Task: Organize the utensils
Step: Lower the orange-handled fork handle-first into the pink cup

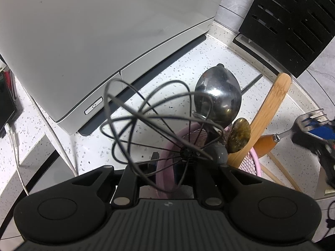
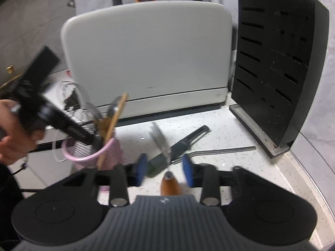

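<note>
A pink mesh holder [image 1: 165,175] [image 2: 92,154] stands on the speckled counter. It holds a wire whisk [image 1: 146,123], a steel ladle [image 1: 217,96], a dark spoon [image 1: 239,136] and a wooden spatula [image 1: 270,108]. My left gripper [image 1: 167,167] [image 2: 94,140] is shut on the holder's rim. A fork with a wooden handle [image 2: 169,184] [image 1: 309,121] sits between the blue pads [image 2: 187,167] of my right gripper [image 2: 165,167] [image 1: 322,127]. The pads stand apart from it on both sides. Its tines are blurred.
A white appliance [image 1: 104,41] [image 2: 146,58] stands behind the holder. A black slotted knife block [image 2: 278,73] [image 1: 293,21] is at the right. A dark peeler [image 2: 184,142] and a metal straw [image 2: 222,151] lie on the counter. Chopsticks [image 1: 280,167] lie beside the holder. A hand [image 2: 14,138] holds the left gripper.
</note>
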Demonstrator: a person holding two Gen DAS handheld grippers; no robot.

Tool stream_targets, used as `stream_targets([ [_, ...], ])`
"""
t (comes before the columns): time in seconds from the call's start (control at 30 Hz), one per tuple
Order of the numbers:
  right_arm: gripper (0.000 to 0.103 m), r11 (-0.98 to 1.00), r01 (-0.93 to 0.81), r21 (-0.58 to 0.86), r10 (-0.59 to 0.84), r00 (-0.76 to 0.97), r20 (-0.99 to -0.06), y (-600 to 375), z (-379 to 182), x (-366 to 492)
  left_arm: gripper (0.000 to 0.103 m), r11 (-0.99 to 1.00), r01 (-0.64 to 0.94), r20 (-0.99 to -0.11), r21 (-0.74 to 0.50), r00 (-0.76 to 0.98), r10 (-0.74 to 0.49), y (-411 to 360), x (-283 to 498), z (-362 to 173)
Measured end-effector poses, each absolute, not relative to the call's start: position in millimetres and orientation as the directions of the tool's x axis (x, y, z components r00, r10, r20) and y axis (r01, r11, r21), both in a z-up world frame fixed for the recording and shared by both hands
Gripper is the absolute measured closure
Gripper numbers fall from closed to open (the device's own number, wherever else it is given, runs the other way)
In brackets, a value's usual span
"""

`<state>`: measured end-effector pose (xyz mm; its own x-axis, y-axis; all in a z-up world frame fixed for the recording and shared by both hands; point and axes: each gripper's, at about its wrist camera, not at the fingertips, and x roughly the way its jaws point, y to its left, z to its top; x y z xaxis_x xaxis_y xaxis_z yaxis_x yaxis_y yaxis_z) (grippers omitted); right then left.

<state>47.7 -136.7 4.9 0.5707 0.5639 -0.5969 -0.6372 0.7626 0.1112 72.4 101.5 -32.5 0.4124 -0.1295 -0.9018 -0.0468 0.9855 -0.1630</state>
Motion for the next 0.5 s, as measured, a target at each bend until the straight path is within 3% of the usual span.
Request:
stream_targets([
  [0.07, 0.101, 0.775, -0.627, 0.082, 0.541, 0.592, -0.597, -132, 1, 50, 0.090, 0.985, -0.048, -0.901, -0.166, 0.413, -0.132, 102, 72, -32],
  [0.1, 0.103, 0.778, -0.625, 0.067, 0.531, 0.596, -0.602, -130, 0, 51, 0.090, 0.985, -0.047, -0.900, -0.167, 0.415, -0.133, 103, 72, -31],
  [0.33, 0.103, 0.780, -0.624, 0.031, 0.518, 0.618, -0.591, -126, 9, 52, 0.090, 0.984, -0.042, -0.896, -0.172, 0.422, -0.139, 105, 70, -28],
  [0.5, 0.103, 0.785, -0.619, 0.024, 0.536, 0.659, -0.529, -130, 43, 44, 0.090, 0.983, -0.040, -0.892, -0.178, 0.429, -0.144, 106, 67, -24],
])
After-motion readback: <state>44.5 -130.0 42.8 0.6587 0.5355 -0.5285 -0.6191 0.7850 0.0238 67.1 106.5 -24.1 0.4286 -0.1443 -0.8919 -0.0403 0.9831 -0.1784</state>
